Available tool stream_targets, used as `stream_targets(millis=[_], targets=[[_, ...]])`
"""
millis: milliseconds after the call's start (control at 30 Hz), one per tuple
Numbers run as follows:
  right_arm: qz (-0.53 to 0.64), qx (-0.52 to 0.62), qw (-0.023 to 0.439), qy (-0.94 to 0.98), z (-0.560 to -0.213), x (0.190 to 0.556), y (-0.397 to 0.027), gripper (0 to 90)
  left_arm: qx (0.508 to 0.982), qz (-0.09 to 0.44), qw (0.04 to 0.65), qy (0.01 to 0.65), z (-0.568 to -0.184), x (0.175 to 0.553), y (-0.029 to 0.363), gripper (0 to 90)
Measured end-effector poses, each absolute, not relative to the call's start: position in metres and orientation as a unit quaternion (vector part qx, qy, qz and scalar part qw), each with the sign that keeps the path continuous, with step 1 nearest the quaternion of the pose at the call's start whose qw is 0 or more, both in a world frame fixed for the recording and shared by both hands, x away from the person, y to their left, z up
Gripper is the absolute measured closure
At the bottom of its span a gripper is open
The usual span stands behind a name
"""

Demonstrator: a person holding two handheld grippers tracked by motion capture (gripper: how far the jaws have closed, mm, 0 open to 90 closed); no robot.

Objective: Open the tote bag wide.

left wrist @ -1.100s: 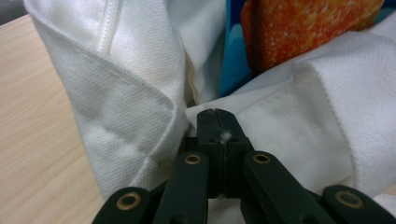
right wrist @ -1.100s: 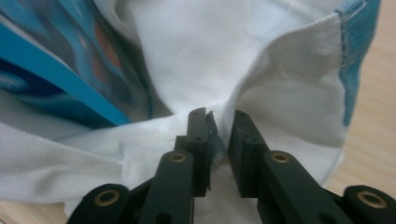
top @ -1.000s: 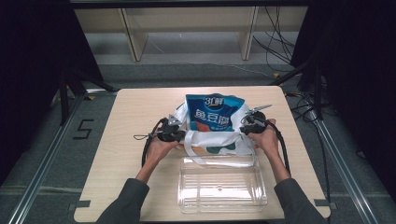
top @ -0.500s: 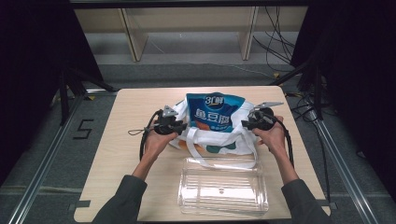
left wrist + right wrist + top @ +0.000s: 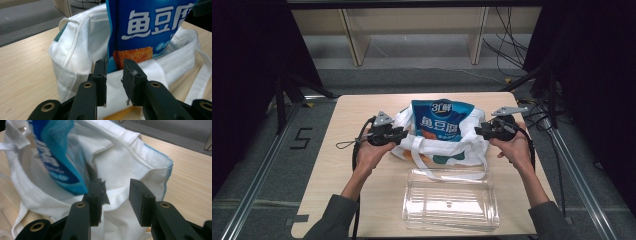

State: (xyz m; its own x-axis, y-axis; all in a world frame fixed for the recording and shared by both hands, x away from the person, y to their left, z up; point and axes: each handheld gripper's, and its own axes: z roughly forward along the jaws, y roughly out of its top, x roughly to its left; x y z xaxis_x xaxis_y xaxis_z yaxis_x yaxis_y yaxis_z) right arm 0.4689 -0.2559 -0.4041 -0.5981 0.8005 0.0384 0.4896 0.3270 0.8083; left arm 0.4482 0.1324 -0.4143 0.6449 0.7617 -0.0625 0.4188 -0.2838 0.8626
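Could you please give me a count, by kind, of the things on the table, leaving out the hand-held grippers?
White tote bag: 1
Blue snack packet, standing in the bag: 1
Clear plastic container: 1
Total: 3

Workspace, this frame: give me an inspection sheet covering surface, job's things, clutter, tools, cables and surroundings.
Surface: light wooden table, bare around the items.
Job's things: white cloth bag at the table's middle, a blue snack packet standing upright in its mouth; clear plastic box in front of it, nearer the person.
Clutter: nothing seen.
Tools: left tool at the bag's left rim, right tool at its right rim; both sets of jaws parted, with the bag's rim between them.
Cables: a black cable loops from the left tool; more cables lie on the floor behind.
Surroundings: grey floor, wooden shelf legs, dark curtains.
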Motion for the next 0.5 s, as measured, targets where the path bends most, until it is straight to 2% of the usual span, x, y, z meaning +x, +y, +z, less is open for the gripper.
stream_targets(millis=[167, 233, 267, 500], targets=[[0.408, 0.386, 0.18, 0.808, -0.397, 0.454, -0.255, 66.0, 0.783, 0.179, 0.462, 0.377, -0.419, 0.434, 0.14, 74.5], [0.405, 0.383, 0.175, 0.812, -0.394, 0.447, -0.254, 66.8, 0.793, 0.186, 0.463, 0.349, -0.422, 0.431, 0.146, 75.0], [0.407, 0.372, 0.178, 0.815, -0.393, 0.445, -0.255, 67.2, 0.784, 0.173, 0.463, 0.374, -0.424, 0.424, 0.146, 75.4], [0.411, 0.366, 0.179, 0.816, -0.392, 0.438, -0.255, 67.0, 0.786, 0.16, 0.467, 0.373, -0.434, 0.399, 0.158, 74.7]])
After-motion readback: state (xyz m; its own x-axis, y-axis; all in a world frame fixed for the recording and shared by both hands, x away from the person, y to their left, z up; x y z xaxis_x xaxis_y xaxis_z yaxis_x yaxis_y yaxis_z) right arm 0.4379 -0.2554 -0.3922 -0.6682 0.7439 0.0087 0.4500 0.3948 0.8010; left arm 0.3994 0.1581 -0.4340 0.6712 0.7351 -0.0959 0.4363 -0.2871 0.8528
